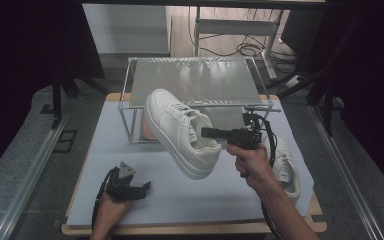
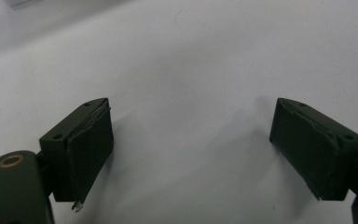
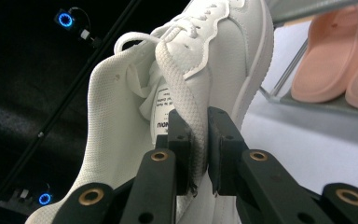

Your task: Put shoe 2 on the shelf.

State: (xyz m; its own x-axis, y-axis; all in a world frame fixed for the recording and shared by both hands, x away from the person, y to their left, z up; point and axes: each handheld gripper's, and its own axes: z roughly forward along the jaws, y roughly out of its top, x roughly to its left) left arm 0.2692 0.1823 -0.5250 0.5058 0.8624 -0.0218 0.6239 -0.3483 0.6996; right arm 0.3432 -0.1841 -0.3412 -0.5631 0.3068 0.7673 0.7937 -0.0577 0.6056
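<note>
- The left gripper [image 1: 139, 189] rests at seven o'clock on the table [image 1: 130, 150], jaws wide and empty.
- The white shoe [image 1: 180, 131] hangs mid-air at centre, toe toward eleven o'clock, heel toward five, near the rack [image 1: 200, 82].
- The right gripper [image 1: 206, 133] at three o'clock pinches the shoe's collar [image 3: 186, 112], so it is the nearer one.

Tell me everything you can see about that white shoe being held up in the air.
The white sneaker looks like smooth leather, with white laces, a mesh-like lining and a printed label inside. It hangs tilted above the grey mat, toe toward the metal rack, touching nothing else. The right gripper has its jaws shut on the padded collar edge.
</note>
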